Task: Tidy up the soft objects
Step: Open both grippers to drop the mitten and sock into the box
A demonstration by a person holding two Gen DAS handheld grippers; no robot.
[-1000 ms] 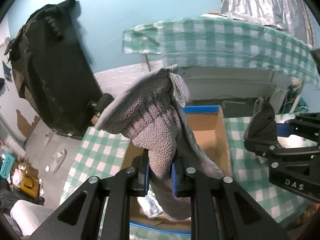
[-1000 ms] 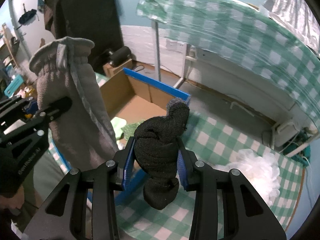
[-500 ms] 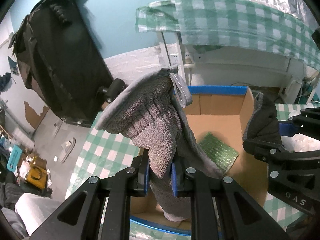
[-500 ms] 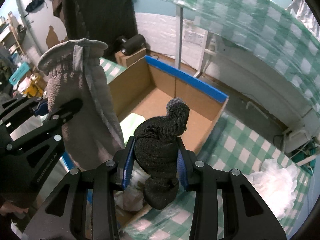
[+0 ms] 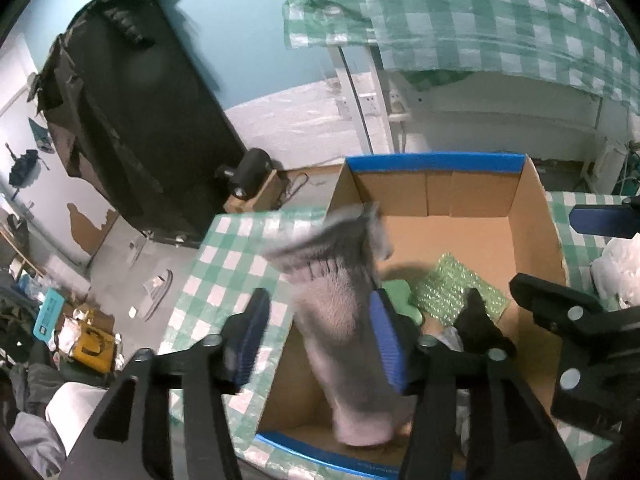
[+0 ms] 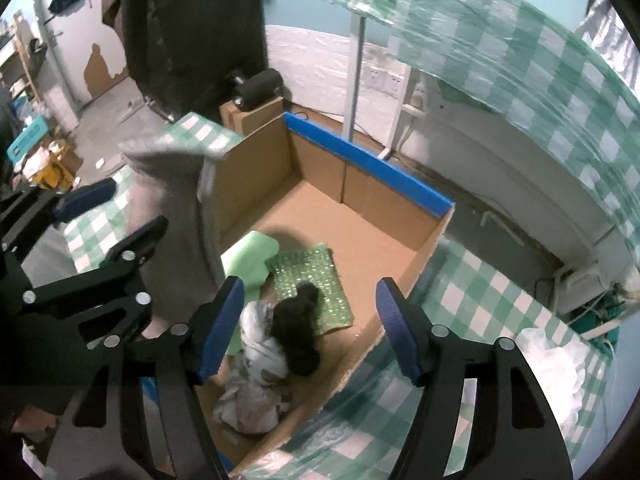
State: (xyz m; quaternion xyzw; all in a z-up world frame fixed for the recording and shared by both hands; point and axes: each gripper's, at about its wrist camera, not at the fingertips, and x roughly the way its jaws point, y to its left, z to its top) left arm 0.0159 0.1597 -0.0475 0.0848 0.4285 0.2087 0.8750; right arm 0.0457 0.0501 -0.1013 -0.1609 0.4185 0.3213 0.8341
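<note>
My left gripper [image 5: 318,320] hangs over the near left corner of a cardboard box [image 5: 436,160] with a blue-taped rim, its jaws opening. A grey fleecy glove [image 5: 340,312], blurred, slips down between the spread pads into the box; neither pad presses on it. My right gripper [image 6: 308,300] is over the same box [image 6: 368,168], jaws also opening, with nothing between its pads. Below it, a dark knitted sock [image 6: 300,332] lies in the box on green bubble wrap [image 6: 312,276]. The grey glove [image 6: 176,208] and left gripper [image 6: 116,216] show at the left of the right wrist view.
In the box also lie a light green foam piece [image 6: 248,256] and a crumpled white cloth [image 6: 256,364]. The box sits on a green-checked table [image 6: 480,292], with a white fluffy heap [image 6: 556,360] to its right. A second checked table stands behind; floor clutter lies to the left.
Both grippers have gone from shut to open. The grey glove has slid down out of the left grip, and the dark sock has dropped from the right one into the box.
</note>
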